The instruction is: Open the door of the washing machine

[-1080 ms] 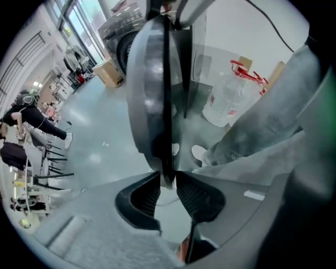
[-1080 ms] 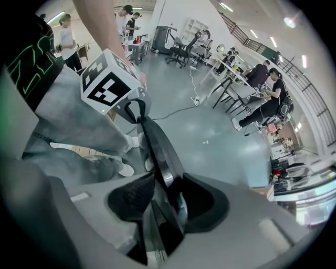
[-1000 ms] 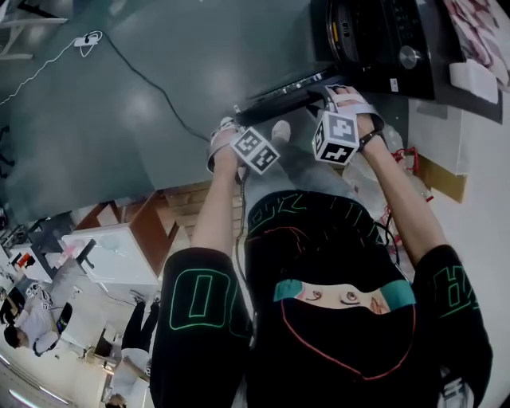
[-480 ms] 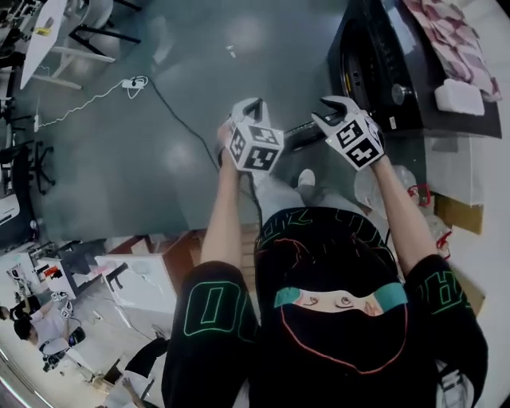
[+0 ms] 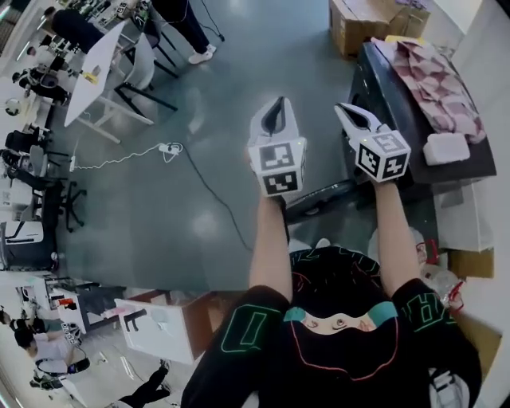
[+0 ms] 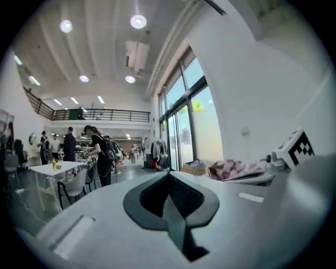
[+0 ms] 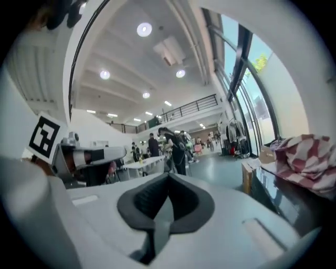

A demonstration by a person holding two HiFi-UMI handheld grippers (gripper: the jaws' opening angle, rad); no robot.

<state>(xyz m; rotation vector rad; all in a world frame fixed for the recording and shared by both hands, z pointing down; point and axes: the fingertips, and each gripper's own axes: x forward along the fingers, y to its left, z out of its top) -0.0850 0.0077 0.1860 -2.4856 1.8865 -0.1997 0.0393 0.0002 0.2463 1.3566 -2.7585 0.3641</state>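
The black washing machine [image 5: 396,119] stands at the right of the head view, with a red-and-white checked cloth [image 5: 434,72] on its top. Its dark door [image 5: 323,198] juts out to the left, low under my forearms. Both grippers are held up in the air, side by side, away from the machine. My left gripper [image 5: 276,117] is shut with nothing in it, and in its own view the left gripper [image 6: 169,173] points level into the hall. My right gripper [image 5: 351,116] is also shut and empty, and in its own view the right gripper [image 7: 169,176] has its jaws pressed together.
A white table with chairs [image 5: 103,68] stands at the far left. A cable and power strip [image 5: 169,148] lie on the grey floor. Cardboard boxes [image 5: 374,20] sit behind the machine, and a white block [image 5: 446,147] rests on its top. People [image 6: 100,152] stand in the hall.
Both grippers have risen from the machine's door into the air and turned level. The right jaws, open earlier, are now shut. The head view now shows more of the hall.
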